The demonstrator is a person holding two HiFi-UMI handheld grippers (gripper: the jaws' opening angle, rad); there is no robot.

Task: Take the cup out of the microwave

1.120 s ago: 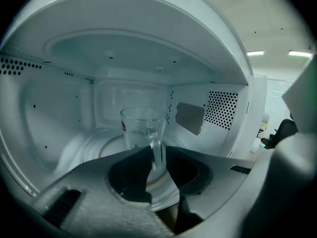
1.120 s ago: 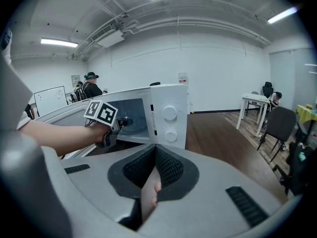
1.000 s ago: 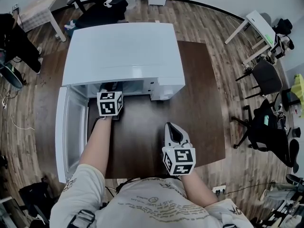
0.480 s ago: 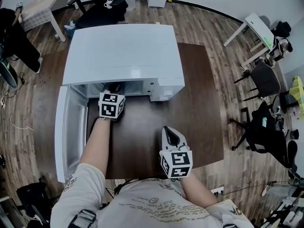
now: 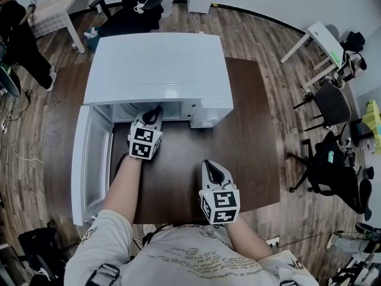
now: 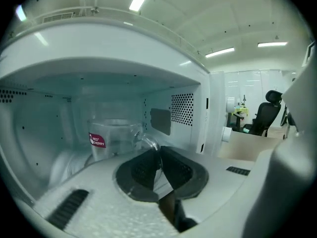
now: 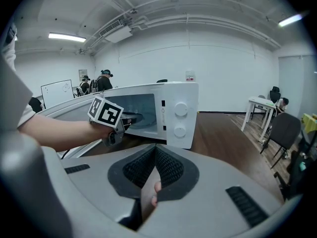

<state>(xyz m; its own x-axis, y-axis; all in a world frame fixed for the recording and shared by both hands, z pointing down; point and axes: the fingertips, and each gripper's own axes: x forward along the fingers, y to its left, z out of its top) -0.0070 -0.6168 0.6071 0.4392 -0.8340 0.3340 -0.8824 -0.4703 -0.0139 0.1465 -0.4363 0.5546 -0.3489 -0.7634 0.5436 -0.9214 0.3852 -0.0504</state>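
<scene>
From the head view the cup cannot be seen, since the roof of the microwave (image 5: pixel 155 64) covers the cavity. The microwave's door (image 5: pixel 89 159) hangs open to the left, and the tip of the left gripper (image 5: pixel 156 112) reaches into the mouth of the cavity. Only the left gripper view shows the cup (image 6: pixel 111 139). It stands inside on the cavity floor, towards the far left, and its base is cut off by the gripper's own body.

There is one cup, one microwave and two grippers. The cup is clear glass with a small red label (image 6: pixel 97 140) and a curved handle (image 6: pixel 143 139) on its right. The print on the label is too small to read.

The left gripper (image 6: pixel 159 152) has its jaws pinched together on that handle, though glare makes the contact faint. The right gripper (image 5: pixel 209 164) is nearer and to the right, over the dark table (image 5: pixel 250 136) and well apart from the microwave. Its jaws (image 7: pixel 155 150) are closed on nothing, and a fingertip (image 7: pixel 154 186) shows behind the slit.
</scene>
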